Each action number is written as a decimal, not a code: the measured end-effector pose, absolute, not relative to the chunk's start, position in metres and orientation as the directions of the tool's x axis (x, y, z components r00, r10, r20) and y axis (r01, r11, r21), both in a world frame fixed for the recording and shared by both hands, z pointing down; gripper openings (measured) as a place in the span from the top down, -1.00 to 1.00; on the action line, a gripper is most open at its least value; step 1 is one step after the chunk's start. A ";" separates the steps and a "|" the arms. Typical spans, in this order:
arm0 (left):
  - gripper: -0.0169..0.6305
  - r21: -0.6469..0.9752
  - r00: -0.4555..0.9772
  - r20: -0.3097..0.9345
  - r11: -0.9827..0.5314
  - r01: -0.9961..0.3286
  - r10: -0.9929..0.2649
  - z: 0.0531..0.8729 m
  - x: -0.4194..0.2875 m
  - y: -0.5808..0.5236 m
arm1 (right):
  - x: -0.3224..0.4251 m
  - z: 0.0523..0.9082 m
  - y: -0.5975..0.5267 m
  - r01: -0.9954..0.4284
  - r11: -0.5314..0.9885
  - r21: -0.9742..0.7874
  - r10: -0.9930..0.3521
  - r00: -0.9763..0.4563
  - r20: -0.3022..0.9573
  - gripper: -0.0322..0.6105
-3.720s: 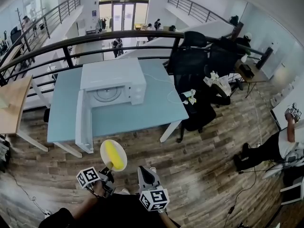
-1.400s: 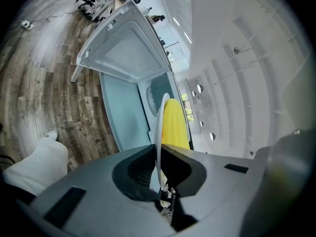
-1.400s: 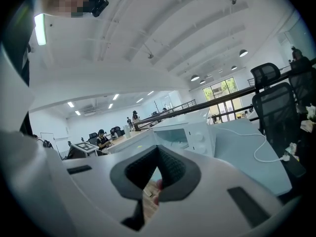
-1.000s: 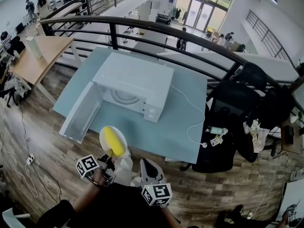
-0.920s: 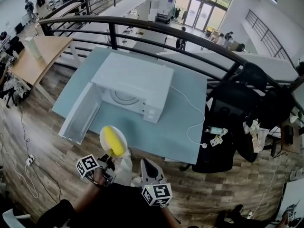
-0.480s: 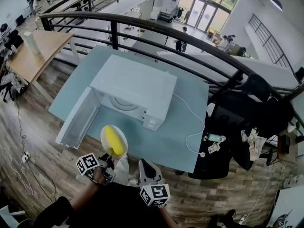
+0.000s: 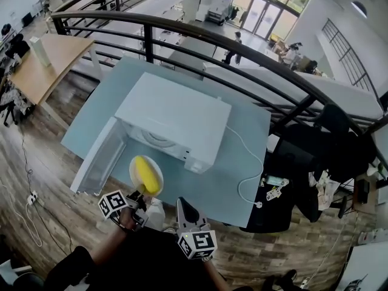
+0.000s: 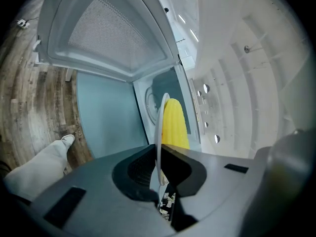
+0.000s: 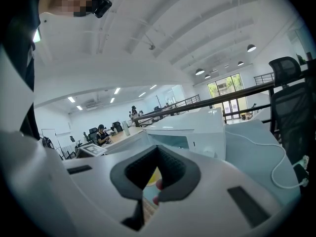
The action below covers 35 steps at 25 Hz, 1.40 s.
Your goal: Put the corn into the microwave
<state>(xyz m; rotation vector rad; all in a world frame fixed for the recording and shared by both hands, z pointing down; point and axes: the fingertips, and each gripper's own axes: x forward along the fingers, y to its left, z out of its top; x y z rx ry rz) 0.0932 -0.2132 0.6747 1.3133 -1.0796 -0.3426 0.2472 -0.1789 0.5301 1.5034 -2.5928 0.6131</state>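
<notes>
- Head view: a white microwave stands on a pale blue table, with its door swung wide open to the microwave's left
- Head view: just in front of the microwave's open mouth, the left gripper holds up a white plate with the yellow corn lying on it
- Head view: the right gripper is beside the left one, further from the microwave, off the table's front edge
- Left gripper view: the left gripper has its jaws clamped narrow on the rim of the plate, seen edge-on; the corn rests against the plate's face, outside the microwave, whose cavity is straight ahead; the door fills the upper left
- Right gripper view: the right gripper has its jaws drawn together with nothing between them; the microwave is ahead, and a bit of the corn shows through the gap
</notes>
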 end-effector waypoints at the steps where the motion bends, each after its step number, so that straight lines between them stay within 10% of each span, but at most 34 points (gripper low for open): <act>1: 0.88 0.889 0.506 0.443 0.288 -0.357 -0.740 0.676 0.092 -0.217 | 0.245 0.528 -0.183 -0.849 0.437 -0.299 -0.816 -0.514 0.267 0.87; 35: 0.87 0.892 0.556 0.450 0.322 -0.318 -0.698 0.755 0.080 -0.361 | 0.197 0.534 -0.282 -0.902 0.347 -0.256 -0.851 -0.418 0.317 0.87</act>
